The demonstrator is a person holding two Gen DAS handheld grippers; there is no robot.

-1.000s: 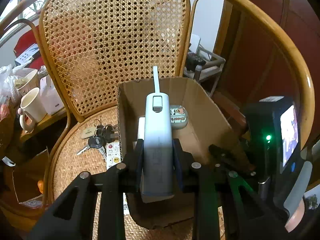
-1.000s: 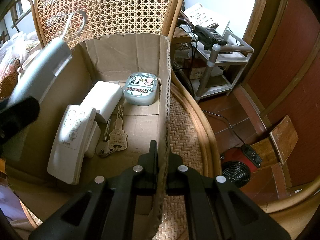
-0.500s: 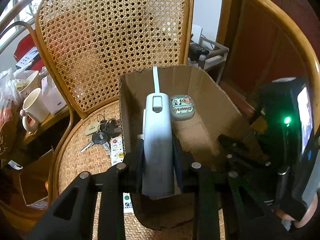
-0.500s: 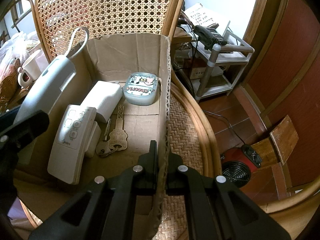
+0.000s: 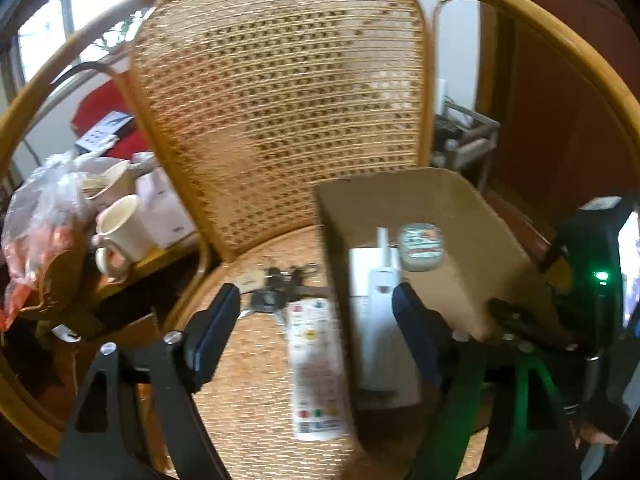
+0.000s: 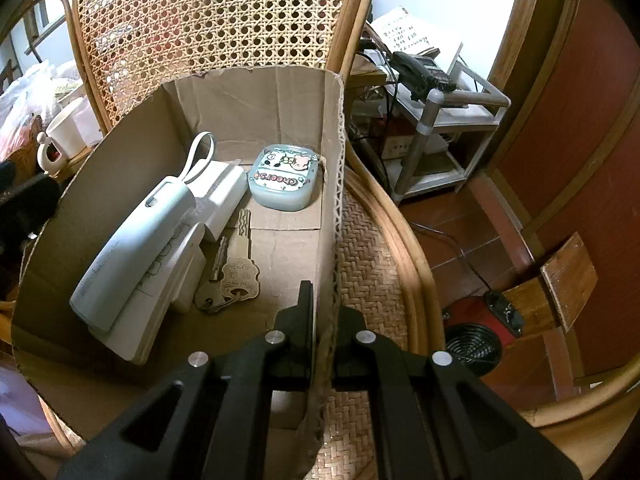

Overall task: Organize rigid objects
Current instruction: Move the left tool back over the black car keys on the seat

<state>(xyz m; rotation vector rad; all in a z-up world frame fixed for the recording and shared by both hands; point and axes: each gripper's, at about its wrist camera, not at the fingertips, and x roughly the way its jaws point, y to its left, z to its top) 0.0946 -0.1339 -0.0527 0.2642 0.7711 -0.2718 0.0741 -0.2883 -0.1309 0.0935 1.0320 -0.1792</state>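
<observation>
A cardboard box (image 6: 260, 96) stands on the wicker chair seat (image 5: 248, 392). In it a pale grey device with a strap (image 6: 132, 256) lies across a white remote (image 6: 160, 308), beside a white block (image 6: 224, 196), keys (image 6: 236, 272) and a teal case (image 6: 284, 184). My left gripper (image 5: 316, 332) is above the box's left wall (image 5: 340, 300). Its jaws are opening, and nothing is pressed between them. The grey device (image 5: 380, 308) lies free below it. My right gripper (image 6: 326, 320) is shut on the box's right wall. Another remote (image 5: 314, 364) and a bunch of keys (image 5: 276, 284) lie on the seat.
The chair's cane back (image 5: 280, 100) rises behind the box, and its curved arm (image 6: 404, 248) runs along the right. Mugs (image 5: 120, 232) and a plastic bag (image 5: 36, 232) sit to the left. A metal rack with a telephone (image 6: 432, 92) and a red heater (image 6: 476, 336) stand at the right.
My left gripper's jaws have spread and let go of the grey device, which now lies in the box on the white remote. That gripper has shifted left. The right gripper has not moved.
</observation>
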